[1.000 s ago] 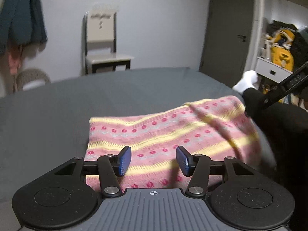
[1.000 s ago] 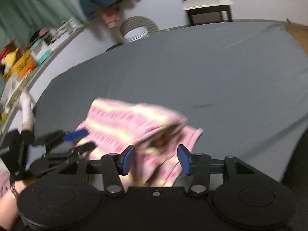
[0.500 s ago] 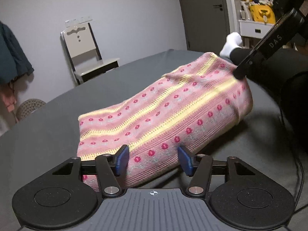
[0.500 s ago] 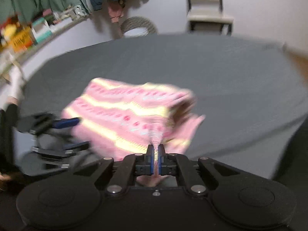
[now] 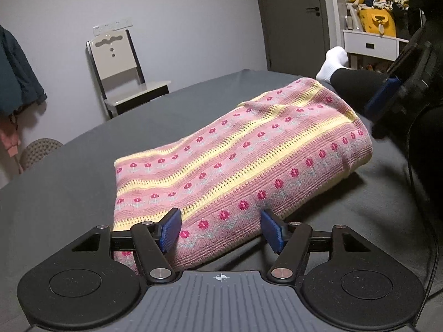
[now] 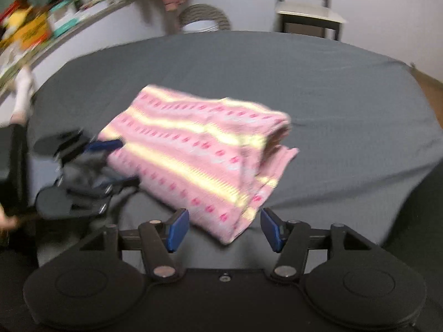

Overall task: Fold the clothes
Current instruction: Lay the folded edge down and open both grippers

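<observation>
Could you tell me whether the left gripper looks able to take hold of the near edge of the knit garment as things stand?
Probably yes. The left gripper is open, and the garment lies on the grey sheet with its near edge between the fingers; nothing blocks it.

Left tool (image 5: 220,230): black frame w/ two round discs, grey ribbed centre plate w/ small white crosshair mark, silver screws at the arm pivots, blue pads (image 5: 170,230) on both fingers. Right tool (image 6: 224,230): same build, all-black body, one small centre screw, blue pads (image 6: 178,229). Black cable (image 5: 432,251) along rt edge of left view. Person: white sock (image 5: 332,63), black trouser leg (image 5: 357,85).
</observation>
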The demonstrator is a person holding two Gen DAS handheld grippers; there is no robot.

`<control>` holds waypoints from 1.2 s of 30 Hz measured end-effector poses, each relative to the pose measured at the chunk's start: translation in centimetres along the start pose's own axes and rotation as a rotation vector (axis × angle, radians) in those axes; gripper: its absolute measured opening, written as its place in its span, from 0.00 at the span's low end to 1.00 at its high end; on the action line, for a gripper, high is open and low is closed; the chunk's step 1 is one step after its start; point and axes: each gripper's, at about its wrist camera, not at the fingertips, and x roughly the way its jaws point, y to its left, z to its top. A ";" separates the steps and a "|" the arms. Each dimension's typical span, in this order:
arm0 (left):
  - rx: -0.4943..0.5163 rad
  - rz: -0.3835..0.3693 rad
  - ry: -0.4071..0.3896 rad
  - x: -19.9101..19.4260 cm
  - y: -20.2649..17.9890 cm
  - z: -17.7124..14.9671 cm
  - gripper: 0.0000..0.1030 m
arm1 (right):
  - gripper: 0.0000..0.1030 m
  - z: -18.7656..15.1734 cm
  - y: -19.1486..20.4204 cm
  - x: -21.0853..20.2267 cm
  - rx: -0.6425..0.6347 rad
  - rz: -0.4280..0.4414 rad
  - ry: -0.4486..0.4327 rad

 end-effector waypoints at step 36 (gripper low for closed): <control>-0.207 -0.066 -0.097 -1.2 2.7 1.0 0.64 | 0.48 10.2 -8.8 1.6 0.302 0.068 -0.075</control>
